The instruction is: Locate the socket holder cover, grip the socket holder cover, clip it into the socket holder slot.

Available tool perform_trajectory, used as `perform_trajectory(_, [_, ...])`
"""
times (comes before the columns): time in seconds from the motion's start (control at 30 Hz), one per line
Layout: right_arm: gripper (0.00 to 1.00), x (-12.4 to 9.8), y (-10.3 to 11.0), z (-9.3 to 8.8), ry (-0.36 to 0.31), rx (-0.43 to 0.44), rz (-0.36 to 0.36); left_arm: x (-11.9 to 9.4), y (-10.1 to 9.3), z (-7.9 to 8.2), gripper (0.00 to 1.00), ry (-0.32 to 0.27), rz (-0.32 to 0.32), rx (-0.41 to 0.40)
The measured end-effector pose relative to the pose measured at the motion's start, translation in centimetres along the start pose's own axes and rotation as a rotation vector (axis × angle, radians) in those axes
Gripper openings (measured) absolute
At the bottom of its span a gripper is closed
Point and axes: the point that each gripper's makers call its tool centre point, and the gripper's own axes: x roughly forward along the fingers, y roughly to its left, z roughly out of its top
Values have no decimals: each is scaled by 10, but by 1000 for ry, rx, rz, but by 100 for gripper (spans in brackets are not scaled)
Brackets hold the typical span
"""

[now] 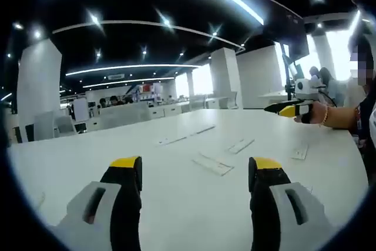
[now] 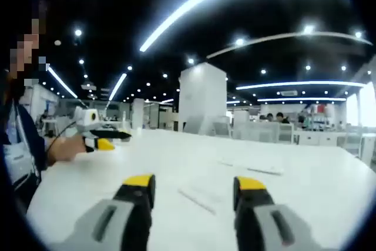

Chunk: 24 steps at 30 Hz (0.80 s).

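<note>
Several flat white plastic strips lie on the white table (image 1: 117, 145); which is the socket holder and which its cover I cannot tell. In the left gripper view the nearest strip (image 1: 212, 164) lies just beyond my left gripper (image 1: 197, 171), which stands open with nothing between its yellow-tipped jaws. Further strips (image 1: 241, 145) (image 1: 171, 140) lie behind it. My right gripper (image 1: 279, 109) comes in from the right, held in a hand (image 1: 320, 114) above the table. In the right gripper view my right gripper (image 2: 195, 186) is open and empty, with a strip (image 2: 197, 200) low between its jaws. The left gripper (image 2: 111, 139) hovers at the left.
A person (image 2: 17, 145) sits at the table's side, holding both grippers. A small white strip (image 1: 301, 152) lies near the table's right edge. Another strip (image 2: 264, 170) lies farther out. White pillars (image 2: 202, 98), desks and chairs (image 1: 47, 124) stand beyond the table.
</note>
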Motion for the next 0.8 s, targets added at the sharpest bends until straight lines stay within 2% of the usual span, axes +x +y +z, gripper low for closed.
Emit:
perform_trajectory(0.23, [62, 0, -4, -2, 12, -4, -24, 1, -2, -5, 69, 21, -9, -5])
perform_trajectory(0.8, [63, 0, -2, -3, 28, -5, -19, 1, -1, -7, 70, 33, 0, -4])
